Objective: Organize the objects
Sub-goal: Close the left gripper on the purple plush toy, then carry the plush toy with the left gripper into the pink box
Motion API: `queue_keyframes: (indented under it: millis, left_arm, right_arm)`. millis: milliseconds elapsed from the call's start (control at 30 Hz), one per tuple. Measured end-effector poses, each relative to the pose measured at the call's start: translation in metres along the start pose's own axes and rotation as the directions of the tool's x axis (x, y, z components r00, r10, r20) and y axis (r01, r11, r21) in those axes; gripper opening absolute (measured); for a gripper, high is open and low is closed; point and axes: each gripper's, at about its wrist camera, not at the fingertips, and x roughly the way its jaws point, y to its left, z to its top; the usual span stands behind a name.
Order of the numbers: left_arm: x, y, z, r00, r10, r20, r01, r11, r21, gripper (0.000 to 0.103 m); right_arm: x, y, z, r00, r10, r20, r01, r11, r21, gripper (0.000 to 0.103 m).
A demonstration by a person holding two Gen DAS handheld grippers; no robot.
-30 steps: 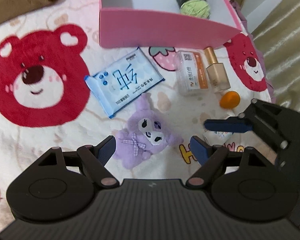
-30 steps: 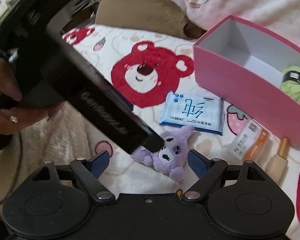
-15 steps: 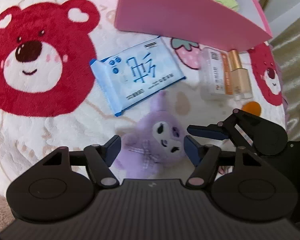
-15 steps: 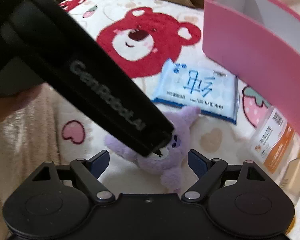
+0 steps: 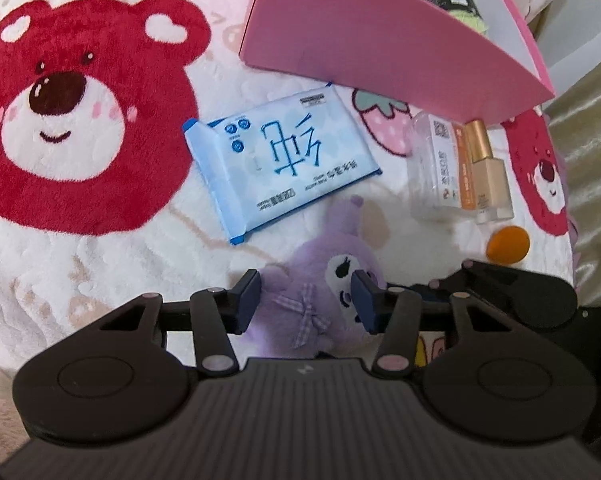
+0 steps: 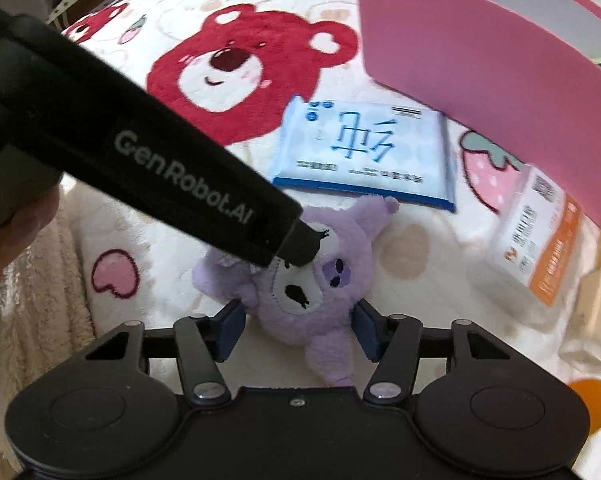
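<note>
**Both grippers closing around the purple plush toy**

Your left gripper [image 5: 306,300] has its jaws closing, narrow, with the purple plush toy [image 5: 320,280] between them; both pads touch its fur. Your right gripper [image 6: 296,326] is also closing, with the same toy's head between its pads and both pads against the fur. The toy lies on the bear-print blanket [image 5: 100,240]. At 12 o'clock from it lies the blue wipes pack [image 5: 280,160]. The pink box [image 5: 360,40] stands at 1 o'clock, holding green yarn [image 5: 456,4]. At 2 o'clock lie a white-and-orange carton [image 5: 440,164], a gold-capped bottle [image 5: 488,168] and an orange sponge [image 5: 506,242].
</note>
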Motion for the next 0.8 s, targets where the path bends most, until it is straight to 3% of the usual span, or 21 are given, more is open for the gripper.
queue_keyframes:
  millis: [167, 400, 500, 600, 700, 800]
  left_arm:
    - [-0.004, 0.004, 0.001, 0.998, 0.033, 0.051, -0.031, 0.998, -0.045, 0.054]
    - [0.009, 0.009, -0.006, 0.997, -0.074, 0.004, 0.074, 0.991, -0.113, 0.051]
    - [0.014, 0.008, -0.01, 0.997, -0.067, 0.023, 0.069, 0.989, -0.129, 0.045]
    - [0.015, 0.007, -0.01, 0.997, -0.057, 0.045, 0.063, 0.99, -0.124, 0.041]
    - [0.013, 0.006, -0.01, 0.996, -0.066, 0.056, 0.072, 0.991, -0.117, 0.04]
    - [0.007, 0.003, -0.011, 0.994, -0.084, 0.071, 0.09, 0.991, -0.1, 0.039]
  right_arm:
    - [-0.007, -0.013, -0.005, 0.997, -0.082, -0.013, 0.083, 0.993, 0.089, 0.061]
    - [-0.01, -0.017, -0.009, 1.0, -0.019, -0.011, 0.021, 0.984, 0.179, 0.071]
    - [-0.007, -0.029, -0.006, 1.0, 0.019, -0.003, -0.018, 0.979, 0.203, 0.078]
    - [-0.008, -0.03, -0.005, 0.999, 0.029, 0.023, -0.033, 0.978, 0.206, 0.077]
    - [-0.004, -0.027, -0.003, 1.0, -0.001, 0.028, -0.004, 0.984, 0.176, 0.066]
    - [-0.008, -0.027, -0.004, 0.999, -0.021, 0.032, 0.016, 0.986, 0.166, 0.062]
